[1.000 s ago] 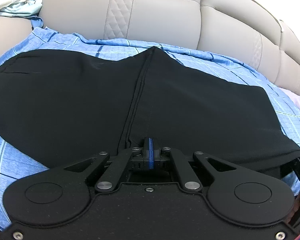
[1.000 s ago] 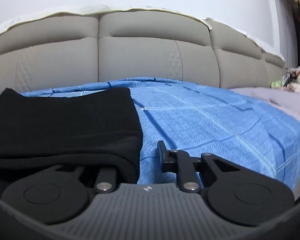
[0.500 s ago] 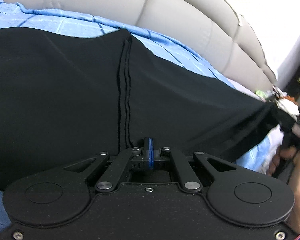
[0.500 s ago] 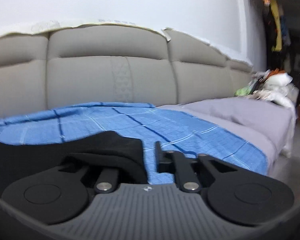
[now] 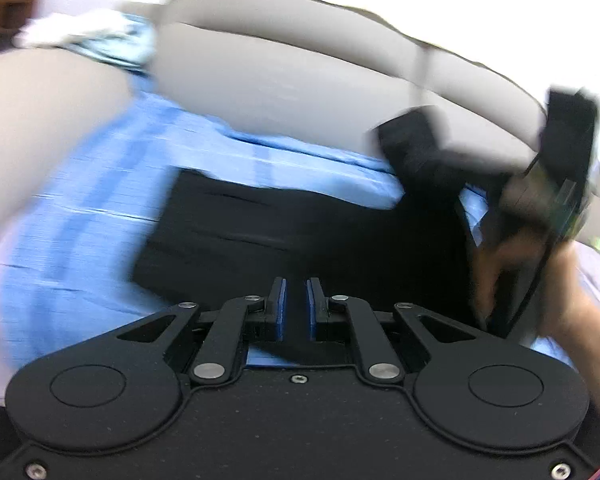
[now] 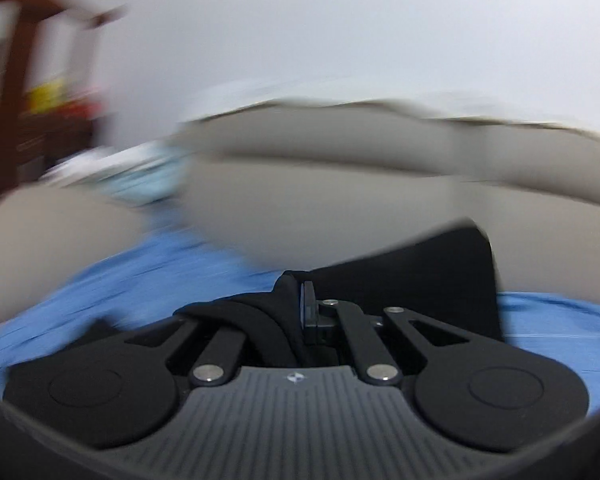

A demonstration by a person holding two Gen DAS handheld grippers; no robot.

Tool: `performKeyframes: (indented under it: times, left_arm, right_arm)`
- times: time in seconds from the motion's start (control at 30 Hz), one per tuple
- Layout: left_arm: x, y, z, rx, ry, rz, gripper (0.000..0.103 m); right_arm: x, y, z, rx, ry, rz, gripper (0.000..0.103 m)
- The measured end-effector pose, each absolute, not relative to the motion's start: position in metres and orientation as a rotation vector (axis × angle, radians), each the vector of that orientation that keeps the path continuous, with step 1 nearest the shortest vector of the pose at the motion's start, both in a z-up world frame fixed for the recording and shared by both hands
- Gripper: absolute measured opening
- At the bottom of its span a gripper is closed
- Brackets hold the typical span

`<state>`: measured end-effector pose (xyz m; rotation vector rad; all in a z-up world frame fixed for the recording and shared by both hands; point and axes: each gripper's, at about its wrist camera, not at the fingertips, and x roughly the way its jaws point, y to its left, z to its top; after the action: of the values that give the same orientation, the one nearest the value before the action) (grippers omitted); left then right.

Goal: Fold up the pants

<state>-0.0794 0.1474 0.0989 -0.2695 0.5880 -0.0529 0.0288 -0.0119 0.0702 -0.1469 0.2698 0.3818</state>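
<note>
Swung up and across since a second ago, both views now smeared with speed; black fabric no longer spread flat across the whole left view but doubled into a darker block; left gripper [image 5: 296, 304] easing apart, blue-lined fingers [image 5: 279, 304] showing a narrow gap with black cloth lying in it, pads apparently no longer pressing; right gripper [image 6: 296, 308] pressed tight, pinching a bunched edge of the black soft-fabric pants [image 5: 300, 236], cloth draped over its left finger and a flap [image 6: 440, 280] lifted ahead of it; same tool seen in the left view raised at the right, carried by the person's hand [image 5: 540, 264], fabric hanging from it; rest of the pants lying on the blue checked bedsheet [image 5: 80, 220], just in front of the grey padded headboard [image 5: 280, 80]; pale crumpled bundle of cloth [image 5: 88, 36] at the far left corner, well apart; looks like a fold mid-carry, one end lifted over the flat part; lifted end not yet laid down or smoothed; further folds probably left.
</note>
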Motion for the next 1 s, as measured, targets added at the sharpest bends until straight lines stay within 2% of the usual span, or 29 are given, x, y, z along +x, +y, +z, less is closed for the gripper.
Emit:
performKeyframes:
  times: [0.1,0.13,0.17,0.23,0.33,0.37,0.43,0.53,0.57,0.63,0.7,0.73,0.83,0.9,0.97,1.0]
  left_arm:
    - [-0.089,0.176,0.102,-0.283,0.57,0.023,0.01]
    - [-0.09,0.183,0.102,-0.293,0.568,0.038,0.01]
    - [-0.09,0.189,0.1,-0.31,0.566,0.048,0.01]
    - [-0.087,0.201,0.096,-0.358,0.562,0.053,0.01]
    - [-0.076,0.204,0.09,-0.415,0.542,0.048,0.01]
    - [-0.074,0.206,0.091,-0.431,0.531,0.042,0.01]
    - [-0.07,0.208,0.09,-0.452,0.517,0.03,0.012]
    - [-0.063,0.199,0.089,-0.45,0.517,0.026,0.019]
    - [-0.059,0.196,0.088,-0.444,0.525,0.03,0.02]
    - [-0.054,0.192,0.084,-0.443,0.53,0.037,0.028]
    - [-0.051,0.192,0.079,-0.464,0.514,0.046,0.048]
    - [-0.048,0.191,0.076,-0.467,0.509,0.051,0.05]
    - [-0.029,0.184,0.066,-0.407,0.572,0.097,0.042]
    - [-0.023,0.178,0.062,-0.333,0.605,0.132,0.011]
    - [-0.022,0.173,0.061,-0.28,0.622,0.172,0.001]
    - [-0.023,0.173,0.06,-0.253,0.628,0.197,0.001]
  right_arm:
    - [0.027,0.058,0.032,-0.226,0.37,0.58,0.007]
    - [0.025,0.075,0.02,-0.263,0.416,0.619,0.017]
    - [0.022,0.087,0.01,-0.289,0.451,0.649,0.041]
    - [0.013,0.092,-0.001,-0.32,0.467,0.682,0.064]
    - [-0.008,0.078,0.0,-0.347,0.428,0.698,0.088]
    - [-0.013,0.069,0.002,-0.343,0.426,0.705,0.092]
    - [-0.025,0.051,0.007,-0.346,0.419,0.707,0.093]
    - [-0.04,0.026,0.011,-0.357,0.419,0.69,0.103]
    - [-0.042,0.017,0.015,-0.356,0.413,0.69,0.103]
    - [-0.058,0.004,0.016,-0.356,0.403,0.675,0.103]
    - [-0.07,-0.01,0.017,-0.359,0.394,0.617,0.103]
    - [-0.074,-0.018,0.016,-0.356,0.387,0.577,0.103]
    - [-0.081,-0.046,0.016,-0.317,0.37,0.447,0.103]
    - [-0.08,-0.068,0.017,-0.265,0.376,0.366,0.103]
    - [-0.075,-0.088,0.017,-0.208,0.408,0.299,0.103]
    - [-0.071,-0.097,0.016,-0.172,0.435,0.279,0.103]
